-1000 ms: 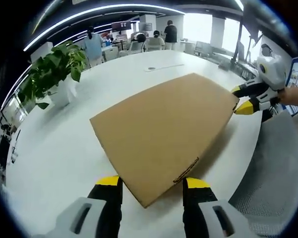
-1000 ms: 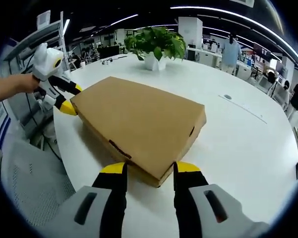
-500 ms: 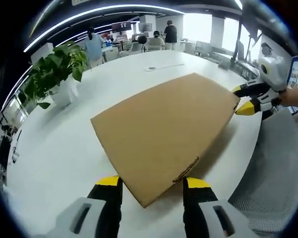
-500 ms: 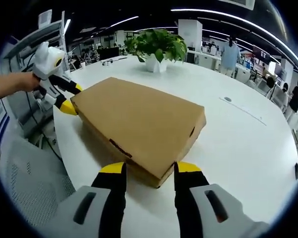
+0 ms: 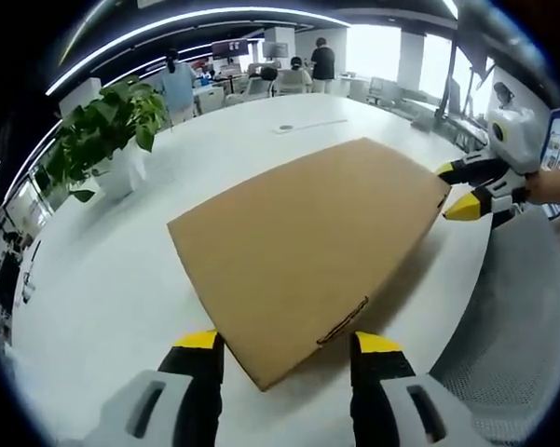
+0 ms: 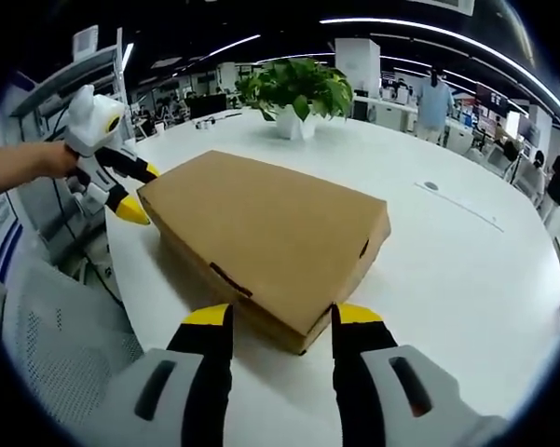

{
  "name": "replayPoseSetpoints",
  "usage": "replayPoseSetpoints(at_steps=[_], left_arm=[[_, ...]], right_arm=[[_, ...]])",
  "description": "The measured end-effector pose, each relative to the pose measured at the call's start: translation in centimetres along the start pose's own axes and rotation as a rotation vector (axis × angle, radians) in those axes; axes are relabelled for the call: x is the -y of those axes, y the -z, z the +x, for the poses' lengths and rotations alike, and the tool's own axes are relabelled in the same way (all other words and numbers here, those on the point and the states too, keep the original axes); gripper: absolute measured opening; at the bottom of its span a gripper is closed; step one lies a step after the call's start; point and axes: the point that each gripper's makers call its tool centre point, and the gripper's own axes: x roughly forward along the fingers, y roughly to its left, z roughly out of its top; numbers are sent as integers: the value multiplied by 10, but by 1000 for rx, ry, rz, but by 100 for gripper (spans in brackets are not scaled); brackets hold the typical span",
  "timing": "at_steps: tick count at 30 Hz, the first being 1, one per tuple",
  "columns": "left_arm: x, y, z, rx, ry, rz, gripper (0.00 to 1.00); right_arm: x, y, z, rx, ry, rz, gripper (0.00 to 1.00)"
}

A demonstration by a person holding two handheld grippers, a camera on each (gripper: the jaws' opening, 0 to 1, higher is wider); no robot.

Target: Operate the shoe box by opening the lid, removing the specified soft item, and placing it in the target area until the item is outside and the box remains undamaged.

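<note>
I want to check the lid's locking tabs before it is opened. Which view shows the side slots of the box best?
The right gripper view: the box turns two side walls toward it, a slot in each. The left gripper view shows mostly the flat lid and one slot at its near edge.

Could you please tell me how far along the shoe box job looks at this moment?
Nothing looks finished: the cardboard shoe box lies on the white table with its lid closed. In hand, the left gripper and right gripper are open, each straddling an opposite corner of the box. Still left: lifting the lid, taking out the soft item, and placing it outside.
</note>
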Motion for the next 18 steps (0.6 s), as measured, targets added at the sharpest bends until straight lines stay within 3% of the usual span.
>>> replayPoseSetpoints(at_steps=[18], left_arm=[[1, -8, -11, 6, 5, 0, 61]], right_arm=[[-7, -16, -11, 38, -7, 43, 47]])
